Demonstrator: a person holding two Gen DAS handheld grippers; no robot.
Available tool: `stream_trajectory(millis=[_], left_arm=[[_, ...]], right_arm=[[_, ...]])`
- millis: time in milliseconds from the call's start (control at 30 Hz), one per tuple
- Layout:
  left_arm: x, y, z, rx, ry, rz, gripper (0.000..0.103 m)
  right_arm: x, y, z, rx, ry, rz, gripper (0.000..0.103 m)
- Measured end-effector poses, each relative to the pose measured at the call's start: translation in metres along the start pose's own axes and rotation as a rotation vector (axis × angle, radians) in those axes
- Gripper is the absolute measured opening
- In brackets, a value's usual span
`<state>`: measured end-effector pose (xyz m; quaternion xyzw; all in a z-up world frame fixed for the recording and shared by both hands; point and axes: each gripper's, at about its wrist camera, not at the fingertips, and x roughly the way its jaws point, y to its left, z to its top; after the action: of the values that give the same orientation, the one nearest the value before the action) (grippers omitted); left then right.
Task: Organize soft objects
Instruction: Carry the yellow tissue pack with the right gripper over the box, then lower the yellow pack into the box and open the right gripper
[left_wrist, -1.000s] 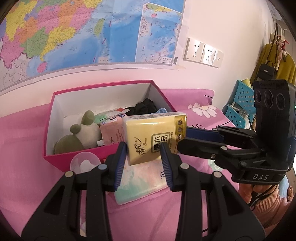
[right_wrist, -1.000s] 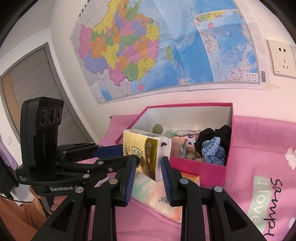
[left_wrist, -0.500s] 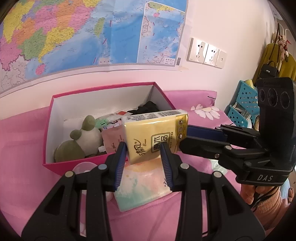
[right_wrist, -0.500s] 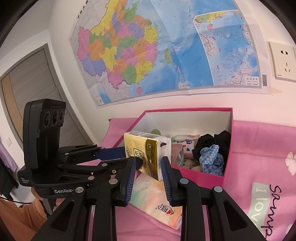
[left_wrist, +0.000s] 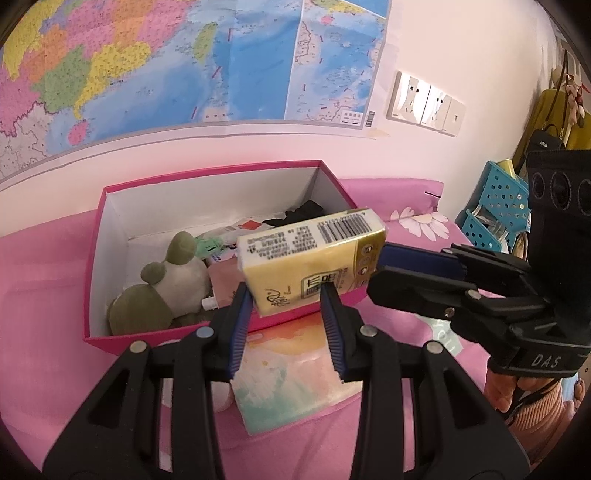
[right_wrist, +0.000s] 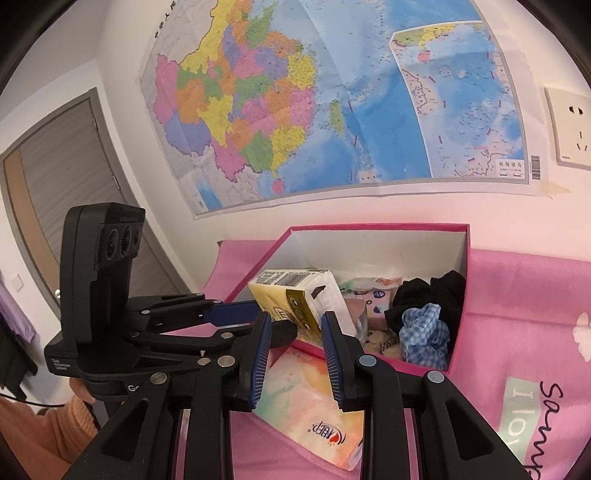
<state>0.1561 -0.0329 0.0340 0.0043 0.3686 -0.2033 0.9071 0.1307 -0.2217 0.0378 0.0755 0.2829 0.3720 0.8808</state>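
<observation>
A yellow tissue pack hangs tilted over the front edge of the pink box. My left gripper is shut on its long sides. My right gripper is shut on its end; the pack shows there too. Inside the box lie a green plush toy, a pink pack, black cloth and blue checked cloth.
A pastel tissue pack lies on the pink bedspread in front of the box; it also shows in the right wrist view. Blue baskets stand at the right. A wall with a map is behind.
Both grippers have lifted the yellow pack and carried it toward the box. It has tipped so its barcode face now shows on top.
</observation>
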Motion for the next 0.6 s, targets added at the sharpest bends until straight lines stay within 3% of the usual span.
stream_trajectory(millis=[600], left_arm=[[0.012,0.001,0.014,0.006,0.03,0.037,0.039]], right_arm=[[0.012,-0.014,0.005,0.038,0.006,0.001,0.028]])
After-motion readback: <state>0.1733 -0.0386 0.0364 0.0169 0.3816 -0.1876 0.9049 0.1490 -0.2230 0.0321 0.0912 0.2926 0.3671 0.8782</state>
